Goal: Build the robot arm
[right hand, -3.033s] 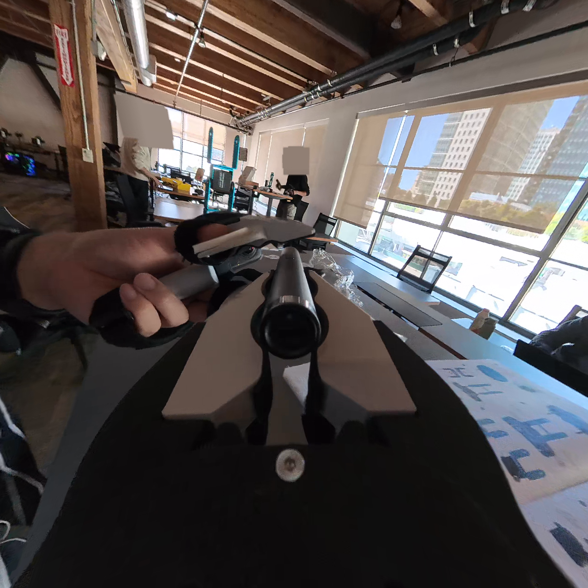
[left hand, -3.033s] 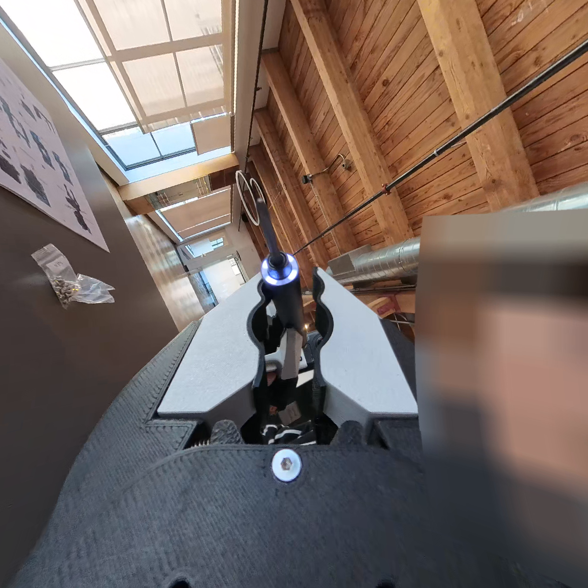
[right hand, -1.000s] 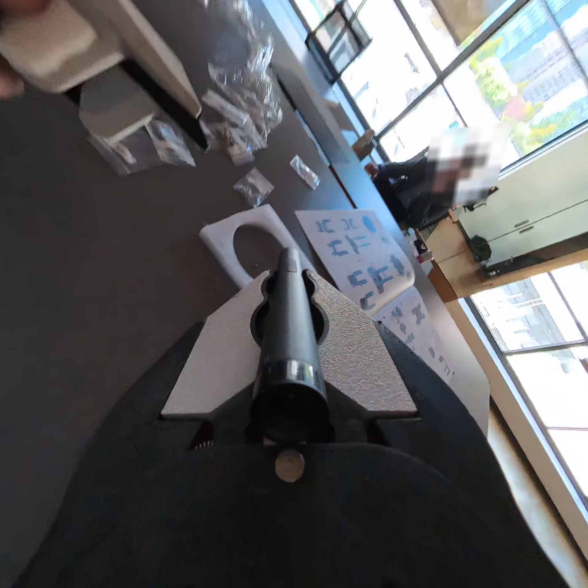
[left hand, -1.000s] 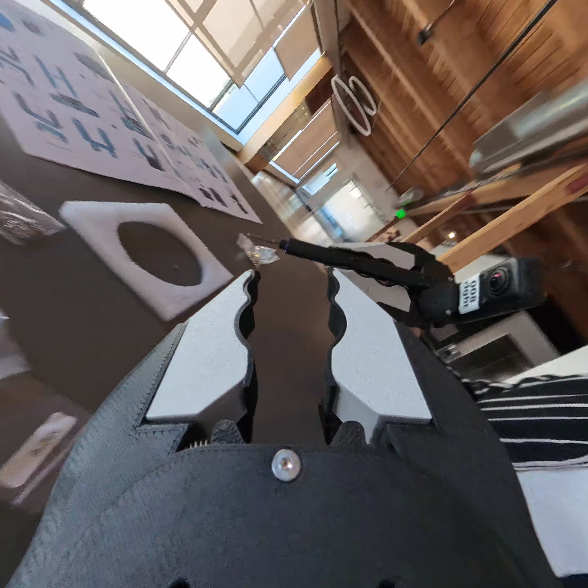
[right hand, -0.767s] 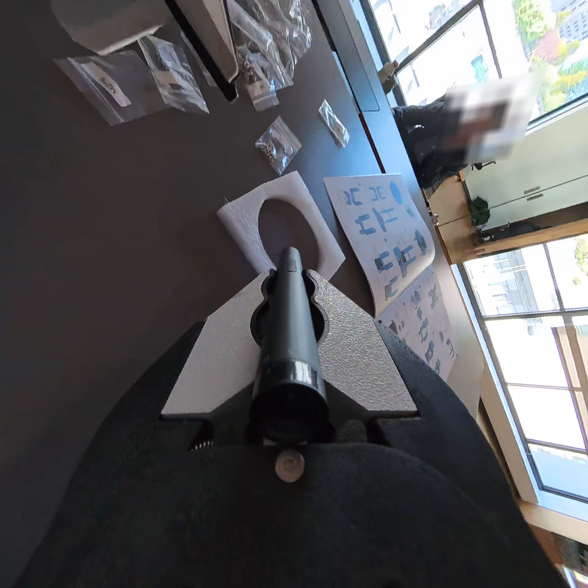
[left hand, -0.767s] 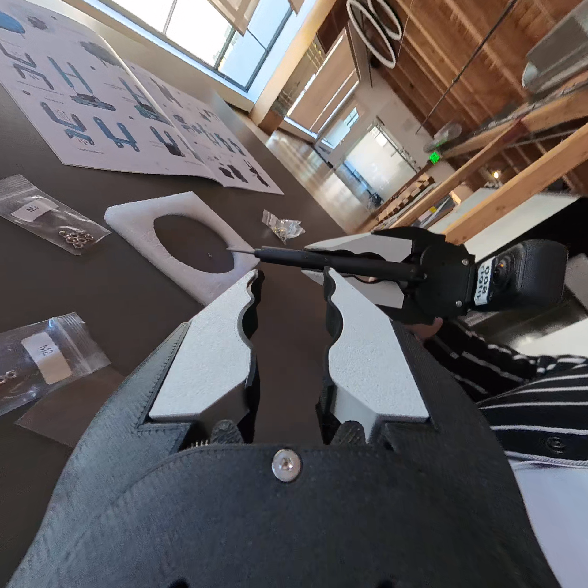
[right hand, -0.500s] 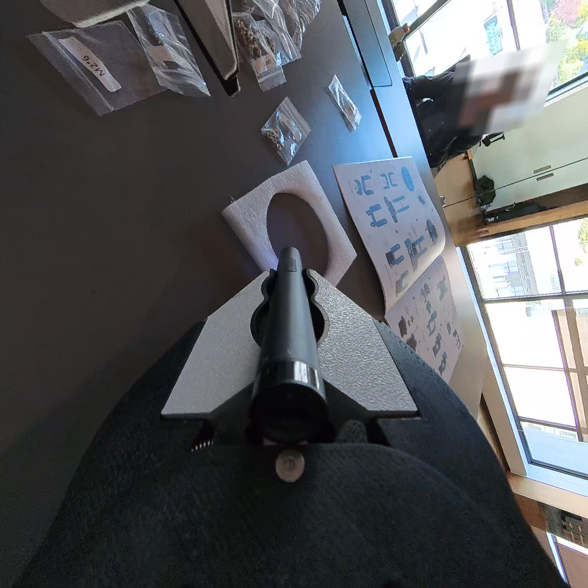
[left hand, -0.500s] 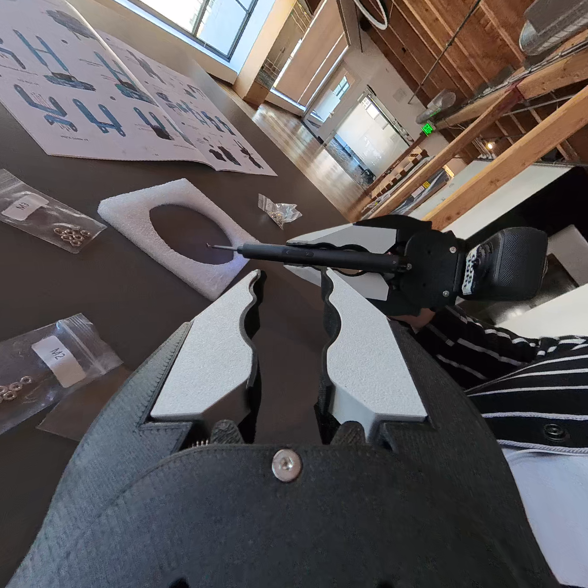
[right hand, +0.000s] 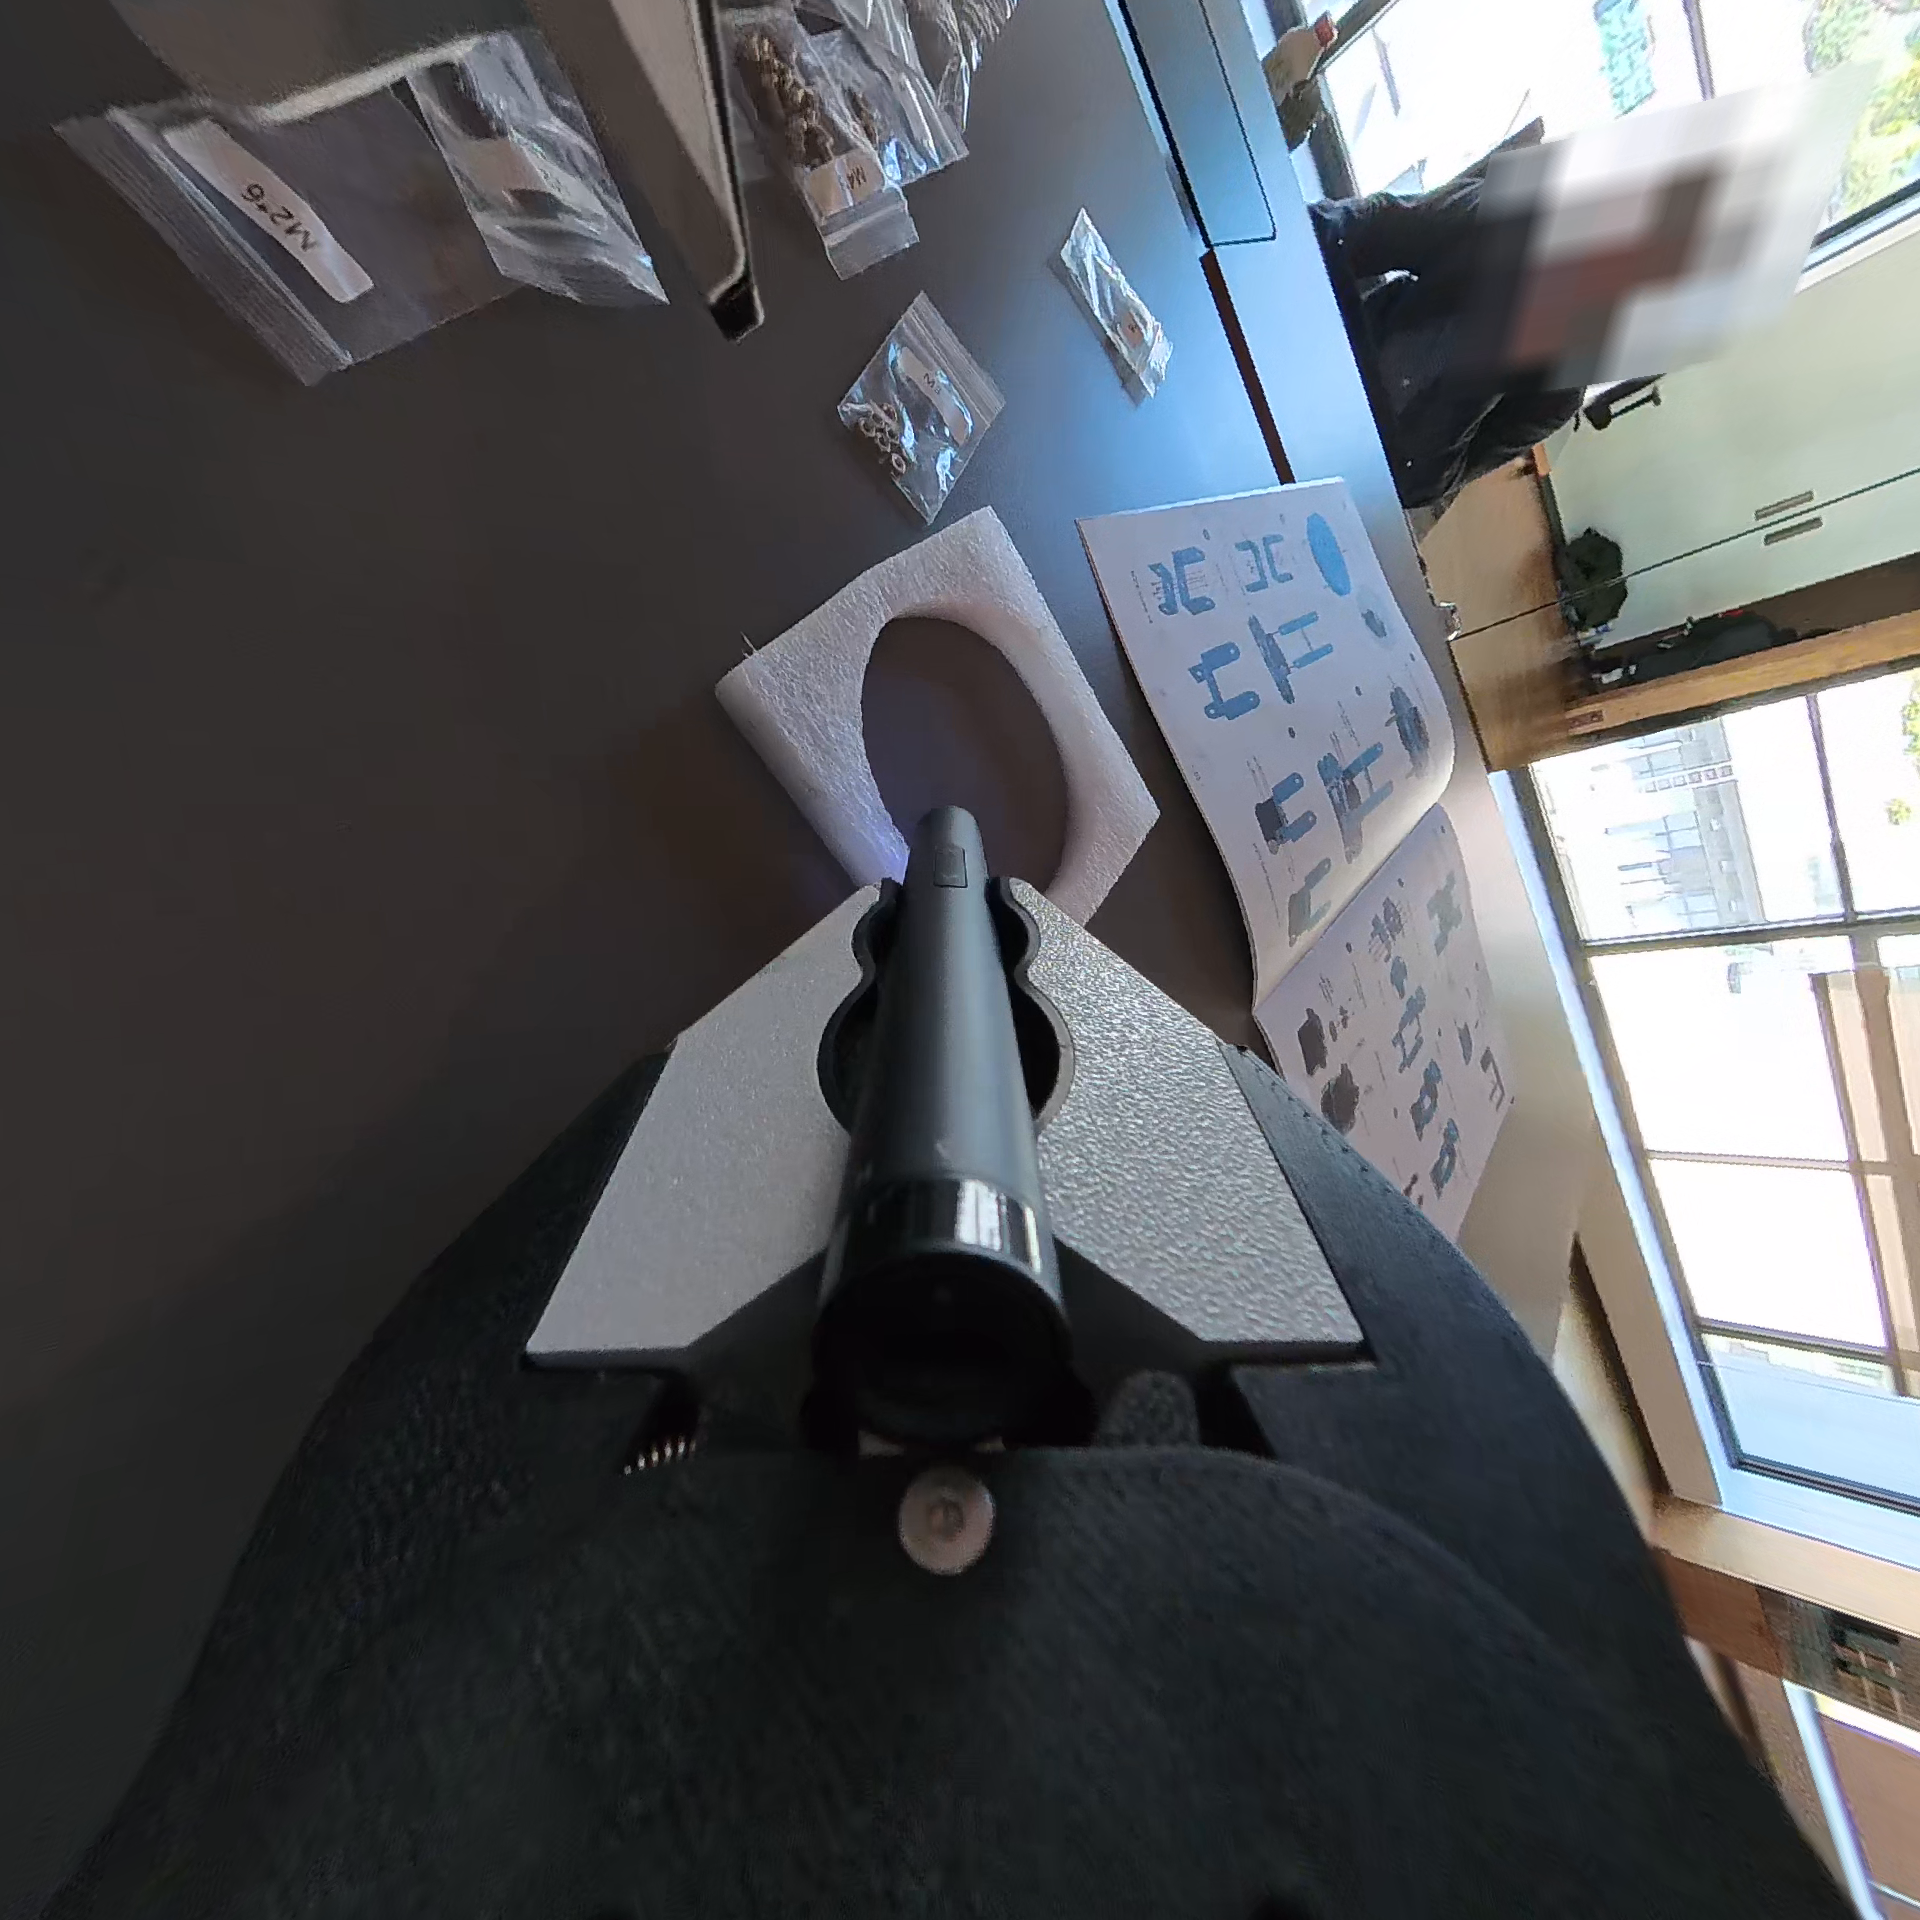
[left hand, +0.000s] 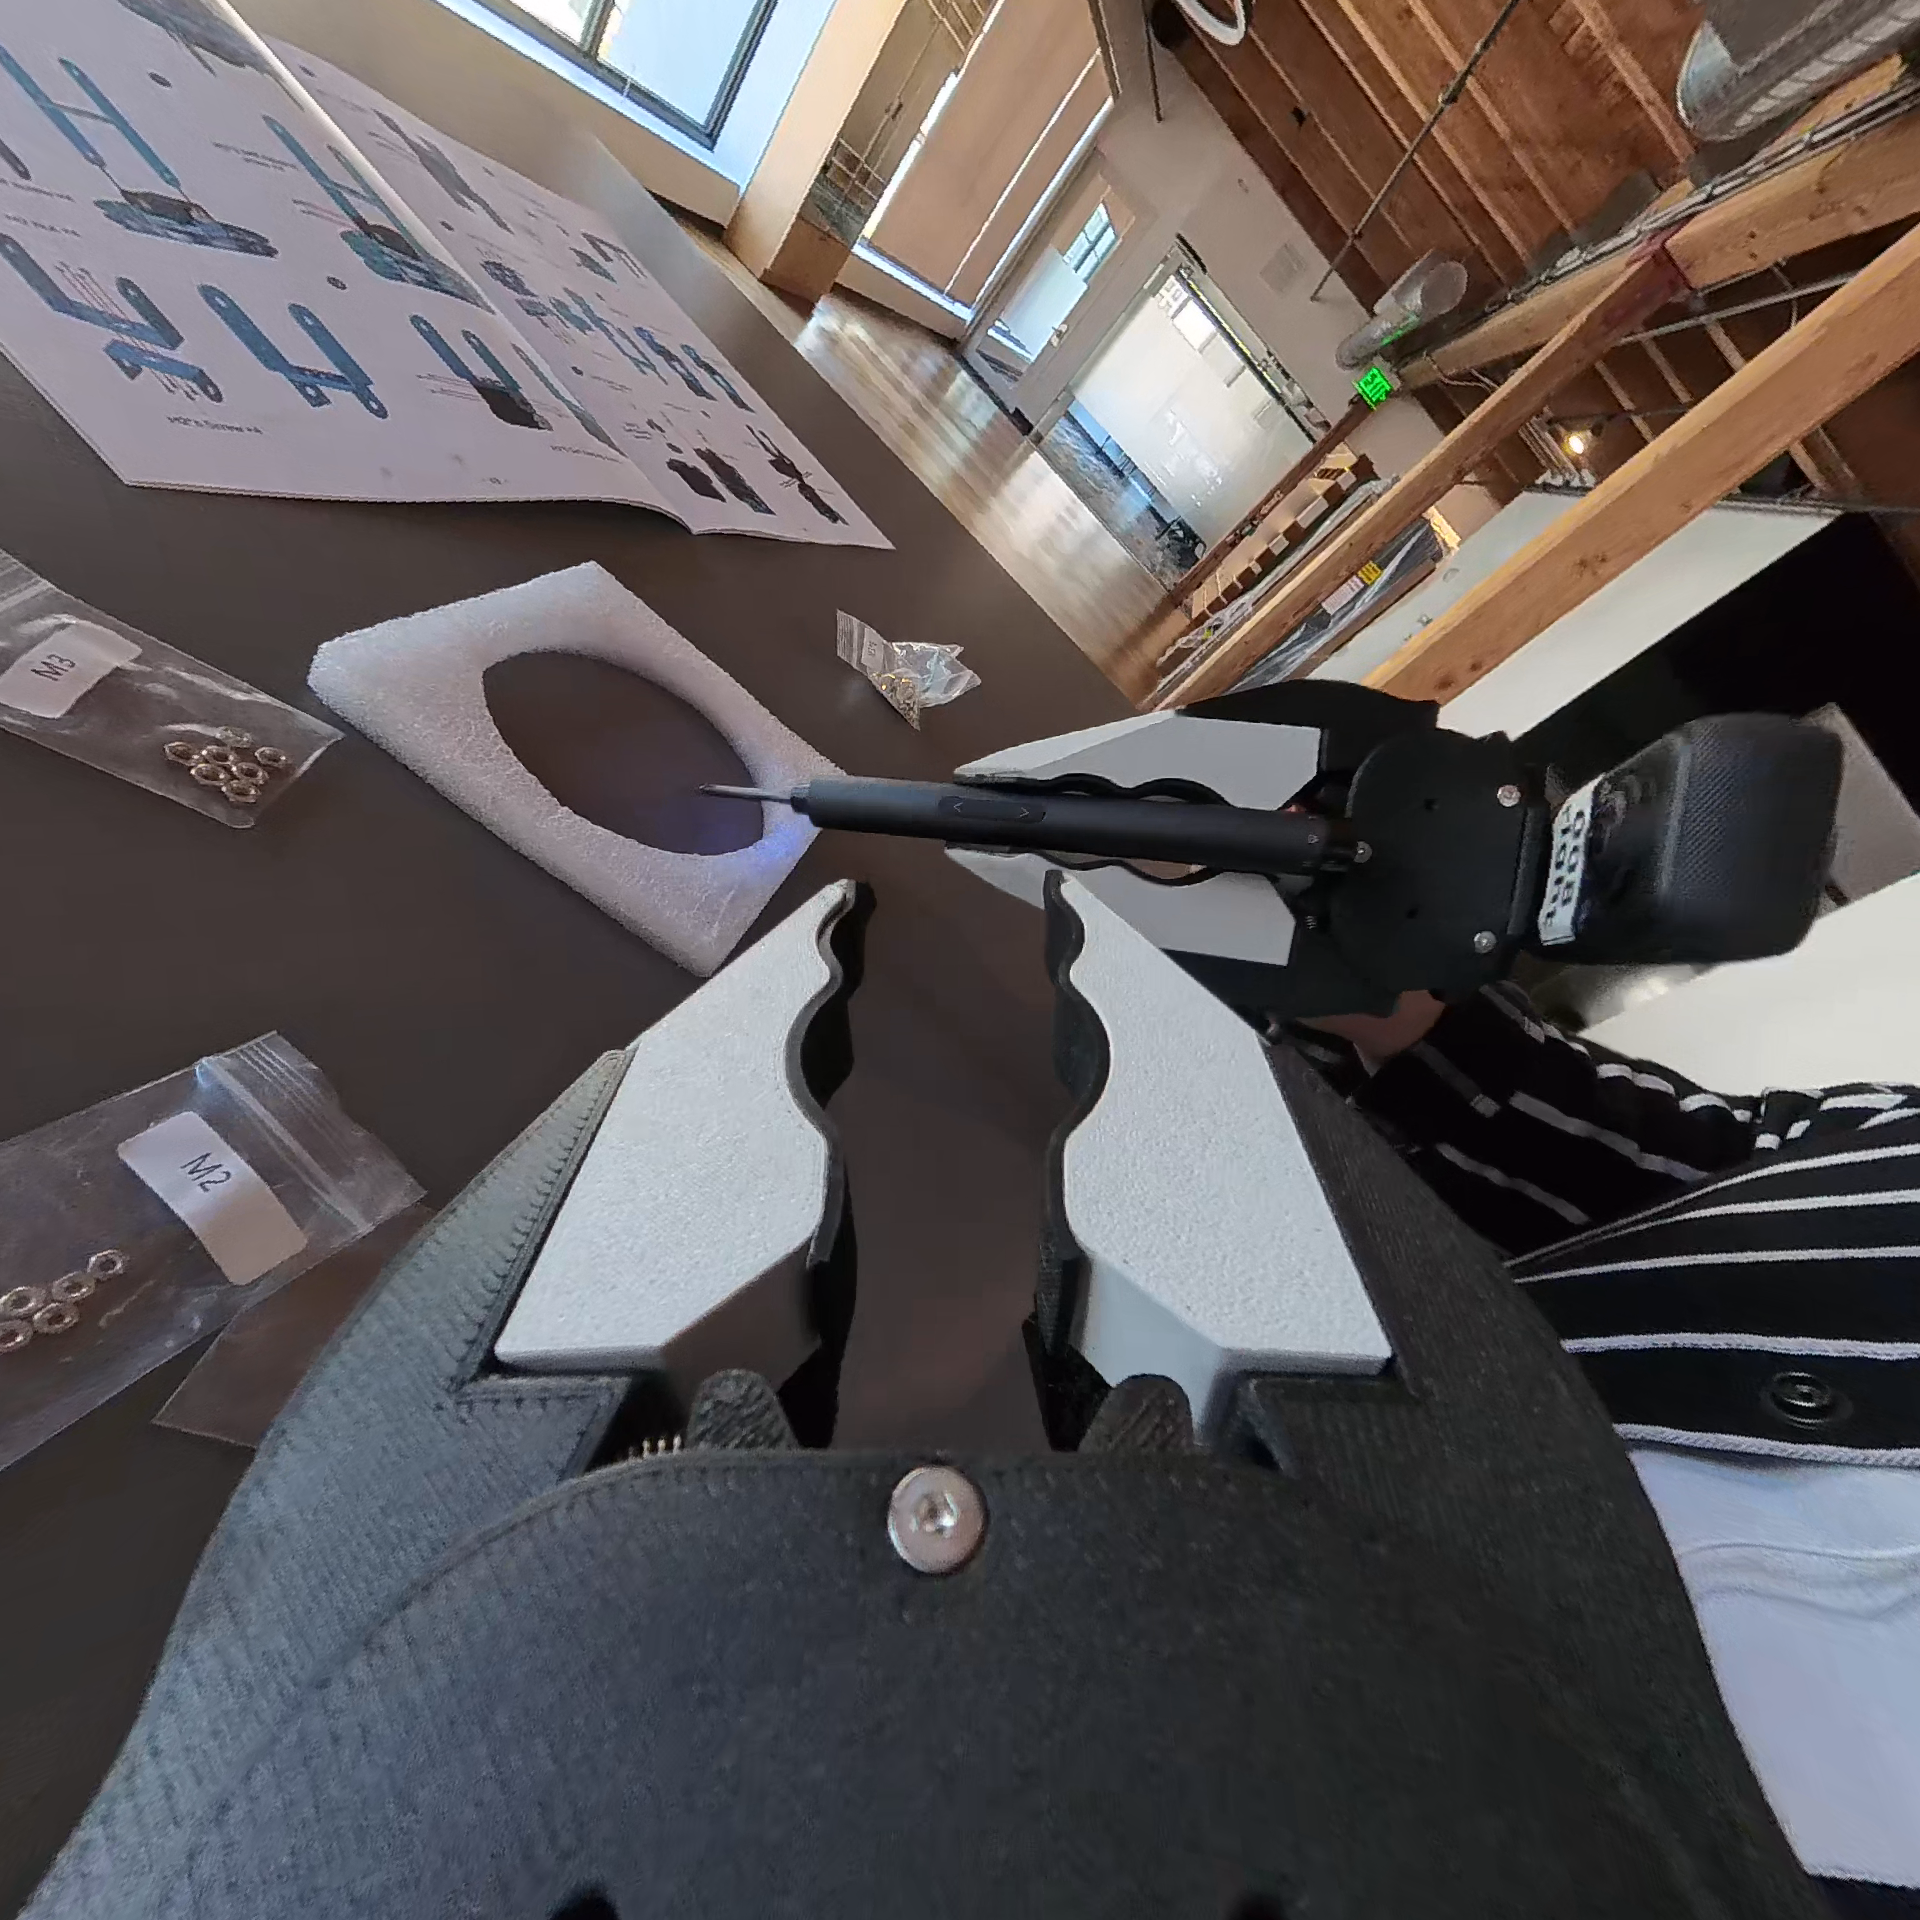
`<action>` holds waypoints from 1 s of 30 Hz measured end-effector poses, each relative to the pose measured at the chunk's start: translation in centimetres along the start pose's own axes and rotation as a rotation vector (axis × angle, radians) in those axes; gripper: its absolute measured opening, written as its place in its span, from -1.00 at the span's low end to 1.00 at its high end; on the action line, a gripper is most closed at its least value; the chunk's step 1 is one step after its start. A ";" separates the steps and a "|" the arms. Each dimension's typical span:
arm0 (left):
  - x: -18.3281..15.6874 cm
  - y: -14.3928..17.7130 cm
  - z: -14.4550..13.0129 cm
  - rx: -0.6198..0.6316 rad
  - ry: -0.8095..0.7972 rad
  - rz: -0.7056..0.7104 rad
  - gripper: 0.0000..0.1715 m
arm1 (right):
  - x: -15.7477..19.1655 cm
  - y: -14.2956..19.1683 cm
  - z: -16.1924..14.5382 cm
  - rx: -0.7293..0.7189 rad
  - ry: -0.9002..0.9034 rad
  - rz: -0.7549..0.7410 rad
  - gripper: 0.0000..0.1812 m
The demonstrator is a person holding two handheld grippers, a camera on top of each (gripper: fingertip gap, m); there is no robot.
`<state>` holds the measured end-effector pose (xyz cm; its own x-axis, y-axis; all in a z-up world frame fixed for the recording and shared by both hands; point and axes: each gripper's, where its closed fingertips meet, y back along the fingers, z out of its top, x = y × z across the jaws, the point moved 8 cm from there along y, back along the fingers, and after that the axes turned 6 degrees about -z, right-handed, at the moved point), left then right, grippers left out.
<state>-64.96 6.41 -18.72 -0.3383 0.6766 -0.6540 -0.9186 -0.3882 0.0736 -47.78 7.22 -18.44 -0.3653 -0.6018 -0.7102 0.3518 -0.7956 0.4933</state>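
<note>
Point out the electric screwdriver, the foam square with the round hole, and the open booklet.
electric screwdriver [left hand: 1049,819], left wrist view, mid barrel.
foam square [left hand: 416,675], left wrist view, near-left corner.
open booklet [right hand: 1340,748], right wrist view, upper page.

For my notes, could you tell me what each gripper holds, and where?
The right gripper grips the black electric screwdriver around its barrel; the left gripper holds nothing.
</note>
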 end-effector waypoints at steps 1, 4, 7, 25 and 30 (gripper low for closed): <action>0.0 0.0 0.0 0.004 -0.003 0.000 -0.60 | -0.1 0.2 0.1 -0.007 -0.024 0.013 -0.80; -0.1 0.2 -0.2 0.024 -0.039 0.008 -0.60 | -0.9 1.2 0.7 -0.045 -0.130 0.066 -0.80; -0.2 0.8 -0.5 0.059 -0.147 0.056 -0.59 | -2.1 2.7 1.9 -0.116 -0.258 0.136 -0.80; -7.2 10.4 -5.4 -0.032 -0.671 0.519 -0.82 | -1.5 5.7 9.1 -0.647 -0.675 1.009 -0.76; -9.3 14.3 -5.7 -0.059 -0.652 0.548 -0.78 | 1.4 6.7 11.8 -0.648 -0.701 1.065 -0.81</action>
<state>-73.85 -8.99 -15.88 -0.7983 0.6016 0.0279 -0.5848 -0.7855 0.2024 -56.15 0.26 -10.20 0.0426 -0.9427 0.3309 0.9786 0.1061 0.1761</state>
